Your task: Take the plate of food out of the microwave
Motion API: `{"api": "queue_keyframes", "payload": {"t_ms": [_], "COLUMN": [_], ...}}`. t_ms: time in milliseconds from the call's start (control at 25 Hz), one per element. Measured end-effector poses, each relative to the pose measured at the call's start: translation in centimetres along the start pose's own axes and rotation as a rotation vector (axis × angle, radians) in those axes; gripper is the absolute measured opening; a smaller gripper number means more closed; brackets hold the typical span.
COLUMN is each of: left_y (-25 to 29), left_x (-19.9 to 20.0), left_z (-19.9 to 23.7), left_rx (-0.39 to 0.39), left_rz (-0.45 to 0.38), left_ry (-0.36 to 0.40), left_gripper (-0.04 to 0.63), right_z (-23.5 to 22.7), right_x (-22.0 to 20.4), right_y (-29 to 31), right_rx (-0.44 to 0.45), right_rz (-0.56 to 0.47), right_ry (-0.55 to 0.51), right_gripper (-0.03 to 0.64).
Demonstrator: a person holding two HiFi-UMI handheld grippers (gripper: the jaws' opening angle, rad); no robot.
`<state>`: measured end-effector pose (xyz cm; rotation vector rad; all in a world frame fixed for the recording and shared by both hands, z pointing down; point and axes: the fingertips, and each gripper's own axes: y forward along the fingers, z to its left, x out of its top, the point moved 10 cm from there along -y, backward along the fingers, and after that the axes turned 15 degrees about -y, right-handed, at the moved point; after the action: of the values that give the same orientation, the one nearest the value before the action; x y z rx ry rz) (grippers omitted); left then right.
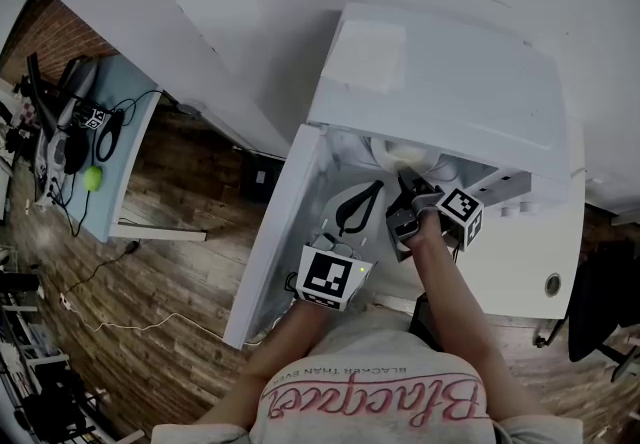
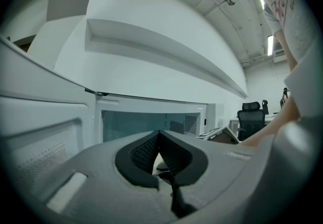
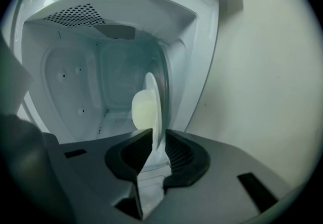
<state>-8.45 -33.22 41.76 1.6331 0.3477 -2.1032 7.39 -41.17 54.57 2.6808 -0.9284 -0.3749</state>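
The white microwave (image 1: 440, 82) stands with its door (image 1: 275, 232) swung open to the left. Inside it, a white plate (image 3: 154, 107) carrying a pale rounded food item (image 3: 141, 109) shows edge-on in the right gripper view, which is rolled sideways. My right gripper (image 3: 154, 140) reaches into the cavity and its pads press on the plate's near rim. In the head view the plate (image 1: 400, 147) is half hidden behind the right gripper (image 1: 405, 194). My left gripper (image 1: 372, 187) hovers in front of the opening beside the door, and in its own view the left gripper (image 2: 159, 134) is shut on nothing.
The microwave rests on a white table (image 1: 530, 272) against a white wall. A blue desk (image 1: 110, 162) with cables and a green ball (image 1: 93, 178) stands at the far left on a wooden floor. A black office chair (image 1: 600, 312) is at the right.
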Motion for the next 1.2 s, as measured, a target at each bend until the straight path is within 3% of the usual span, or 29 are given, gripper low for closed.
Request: {"api": "queue_keyframes", "payload": {"t_ms": [200,360,1200], "left_y": [0.1,-0.3,-1.8], "left_x": [-0.2,-0.2,-0.9], "left_z": [-0.2,-0.3,-1.3], "left_rx": [-0.007,-0.01,-0.034], "left_rz": [0.005,0.005,0.011], "left_ry": [-0.003,-0.003,-0.017], "left_gripper": [0.005,0.005,0.005], "right_z": [0.5,0.5,-1.7], "right_x": [0.0,-0.2,-1.2], "right_y": [0.2,-0.4,-2.8], "right_rx": [-0.079,-0.074,0.158], "right_rz": [0.005,-0.031,-0.141], "right_ry": [-0.017,-0.028,-0.026], "right_gripper": [0.066,0.059,0.02]}}
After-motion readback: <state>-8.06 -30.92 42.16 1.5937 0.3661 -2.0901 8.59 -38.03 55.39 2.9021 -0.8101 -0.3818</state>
